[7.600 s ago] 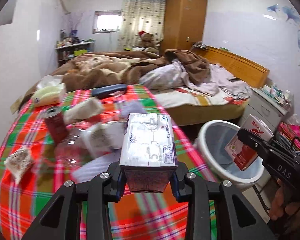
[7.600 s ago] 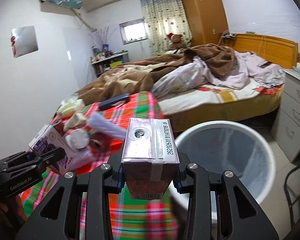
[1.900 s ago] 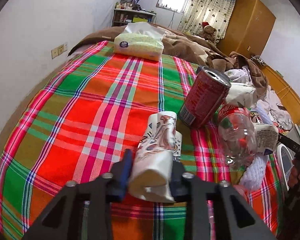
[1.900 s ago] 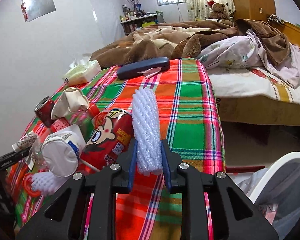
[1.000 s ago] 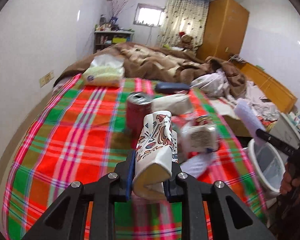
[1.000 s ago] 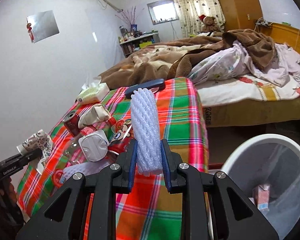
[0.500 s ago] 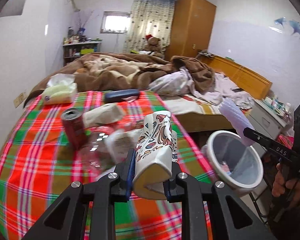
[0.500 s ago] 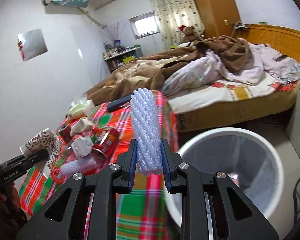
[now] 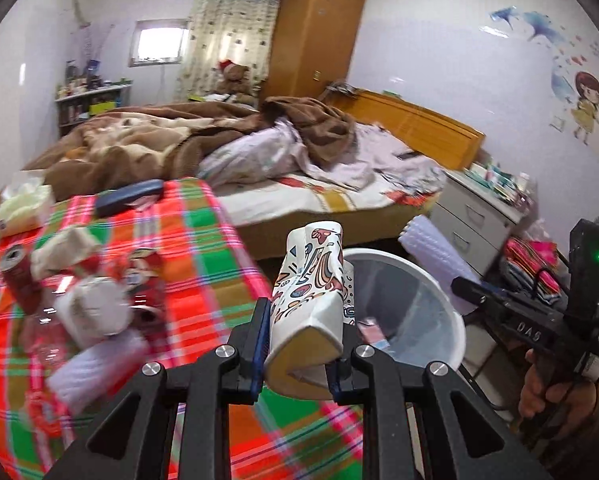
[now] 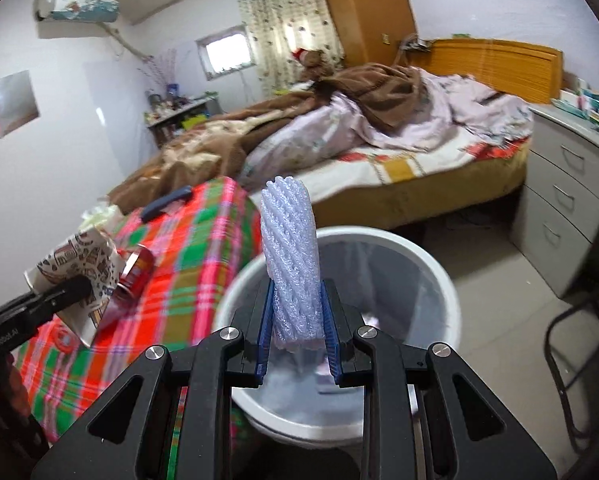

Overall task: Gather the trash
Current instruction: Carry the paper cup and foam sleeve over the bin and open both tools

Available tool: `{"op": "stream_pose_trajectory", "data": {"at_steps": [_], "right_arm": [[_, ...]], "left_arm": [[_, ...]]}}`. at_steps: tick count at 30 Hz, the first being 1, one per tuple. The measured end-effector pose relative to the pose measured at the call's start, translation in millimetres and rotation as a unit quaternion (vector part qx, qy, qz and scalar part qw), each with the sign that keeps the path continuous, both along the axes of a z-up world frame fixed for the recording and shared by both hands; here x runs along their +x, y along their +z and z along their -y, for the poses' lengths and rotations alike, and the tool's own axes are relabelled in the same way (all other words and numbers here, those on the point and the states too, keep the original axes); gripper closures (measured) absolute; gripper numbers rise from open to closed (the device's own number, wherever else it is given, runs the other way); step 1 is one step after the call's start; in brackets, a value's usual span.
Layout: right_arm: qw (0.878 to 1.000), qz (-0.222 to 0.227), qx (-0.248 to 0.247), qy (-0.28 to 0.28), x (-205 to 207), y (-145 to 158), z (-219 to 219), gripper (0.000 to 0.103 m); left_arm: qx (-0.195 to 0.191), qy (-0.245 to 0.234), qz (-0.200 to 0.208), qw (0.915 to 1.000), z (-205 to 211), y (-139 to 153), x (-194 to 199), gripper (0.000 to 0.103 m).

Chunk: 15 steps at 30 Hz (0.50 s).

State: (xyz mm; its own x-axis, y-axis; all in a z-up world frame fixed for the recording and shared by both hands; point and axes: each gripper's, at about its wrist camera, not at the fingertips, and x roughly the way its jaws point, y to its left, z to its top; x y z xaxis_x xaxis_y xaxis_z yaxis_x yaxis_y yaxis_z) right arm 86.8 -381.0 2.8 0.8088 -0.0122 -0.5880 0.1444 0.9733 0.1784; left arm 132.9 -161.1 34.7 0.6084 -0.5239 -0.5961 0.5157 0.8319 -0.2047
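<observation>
My left gripper is shut on a crushed paper cup with a colourful print, held at the table's right edge beside the white trash bin. My right gripper is shut on a white foam net sleeve, upright over the bin. In the left wrist view that sleeve hovers over the bin's far rim. The right wrist view shows the paper cup at the left, over the plaid tablecloth. Some trash lies at the bin's bottom.
On the plaid table lie a red can, a white cup, a second foam sleeve, a tissue pack and a dark case. Behind is an unmade bed; grey drawers stand right.
Both grippers have swung right from the table toward the bin with their loads. The foam sleeve now hangs over the bin; the paper cup has reached the table's edge beside it.
</observation>
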Motion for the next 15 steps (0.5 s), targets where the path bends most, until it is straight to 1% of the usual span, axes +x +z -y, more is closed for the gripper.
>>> {"op": "stream_pose_trajectory", "data": {"at_steps": [3,7,9,11,15], "right_arm": [[1.0,-0.01,0.003,-0.009,-4.0,-6.4,9.4,0.079],[0.999,-0.026,-0.01,-0.023,-5.0,-14.0,16.8,0.079],[0.999,-0.031,-0.001,-0.025,-4.9,-17.5,22.7,0.079],[0.999,-0.035,-0.003,-0.029,-4.1,-19.9,25.9,0.079],[0.999,-0.037,-0.002,-0.031,-7.7,-22.5,29.6,0.079]], "left_arm": [[0.004,-0.019,-0.006,0.9998,23.0,-6.5,1.7,0.079],[0.012,-0.037,-0.018,0.9991,48.6,-17.5,7.0,0.079],[0.022,-0.048,-0.016,0.9985,62.1,-23.3,7.7,0.079],[0.032,-0.052,-0.02,0.998,73.3,-30.0,12.1,0.079],[0.033,-0.058,-0.034,0.9972,85.6,-41.0,17.7,0.079]]}}
